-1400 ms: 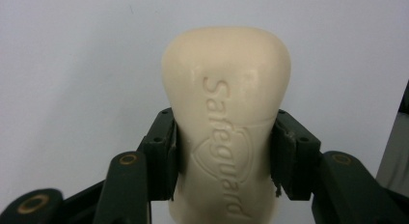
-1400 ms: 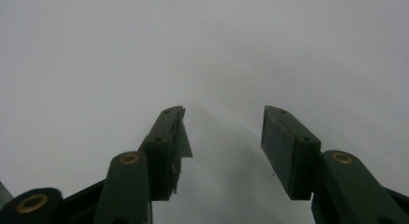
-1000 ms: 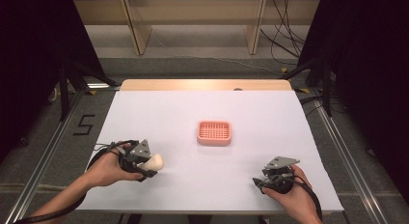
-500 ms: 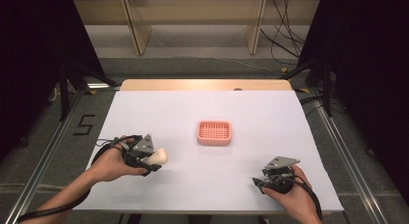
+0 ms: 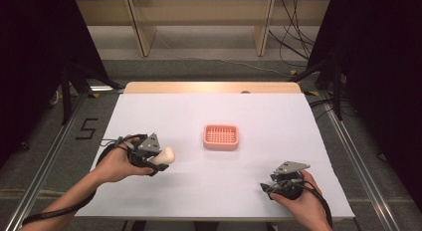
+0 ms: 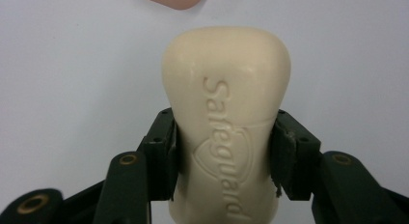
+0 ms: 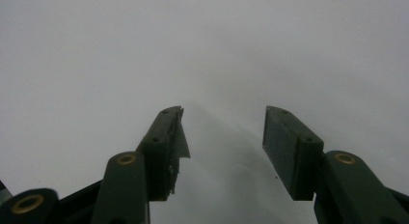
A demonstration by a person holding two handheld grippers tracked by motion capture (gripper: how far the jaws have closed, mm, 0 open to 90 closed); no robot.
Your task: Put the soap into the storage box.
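Soap bar (image 6: 226, 122) clamped across its waist in your L gripper (image 5: 149, 154), left of the pink dish (image 5: 221, 137), well apart. Looks hard, smooth, prob slippery; hold the narrow middle, firm. R gripper (image 5: 278, 183) spread wide, nothing in it, right of dish, nearer you.

The soap dish (image 5: 221, 137) sits mid-tabletop (image 5: 278, 121); the soap bar (image 5: 162, 155) lies to its left and nearer, the right gripper (image 5: 268, 187) right and nearer.
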